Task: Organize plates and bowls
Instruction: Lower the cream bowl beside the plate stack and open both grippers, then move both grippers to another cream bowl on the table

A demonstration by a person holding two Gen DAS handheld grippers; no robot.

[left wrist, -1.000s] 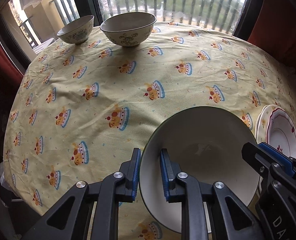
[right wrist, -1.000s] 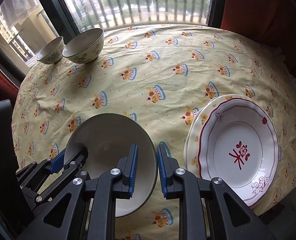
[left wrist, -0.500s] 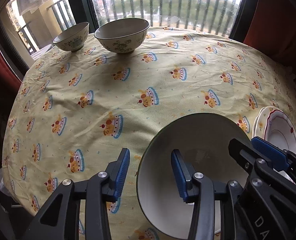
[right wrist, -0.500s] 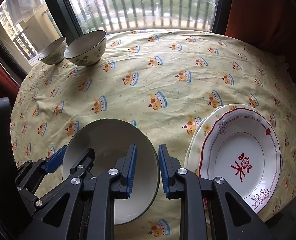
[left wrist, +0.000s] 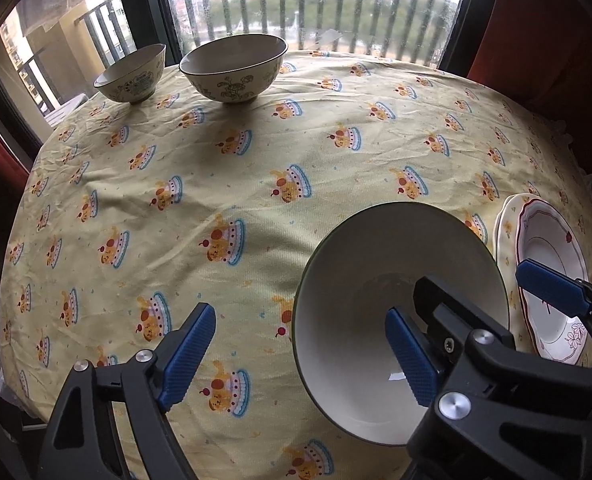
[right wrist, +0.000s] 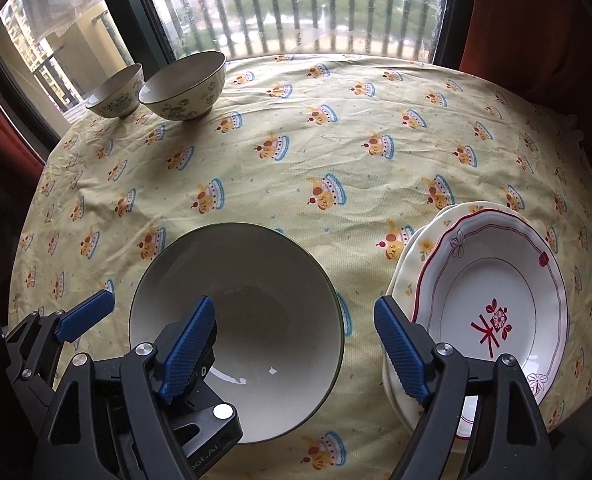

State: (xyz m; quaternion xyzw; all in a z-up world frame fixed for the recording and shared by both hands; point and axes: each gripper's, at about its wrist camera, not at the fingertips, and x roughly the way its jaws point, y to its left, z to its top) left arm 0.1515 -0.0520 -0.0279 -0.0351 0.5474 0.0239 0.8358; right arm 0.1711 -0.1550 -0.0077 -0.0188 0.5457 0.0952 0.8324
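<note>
My left claw (left wrist: pixel 299 356) and right claw (right wrist: pixel 292 344) are opening wide, straddling the big bowl's (right wrist: pixel 256 300) rim at lower centre, freeing it onto the surface (right wrist: pixel 296 168).

A second ago both grippers were pinched on opposite rims of the big white bowl (right wrist: pixel 236 328). Now left gripper (left wrist: pixel 299 354) and right gripper (right wrist: pixel 296 350) jaws are opening, pads off the rim. Bowl rests free on the tablecloth (right wrist: pixel 335 152).
</note>
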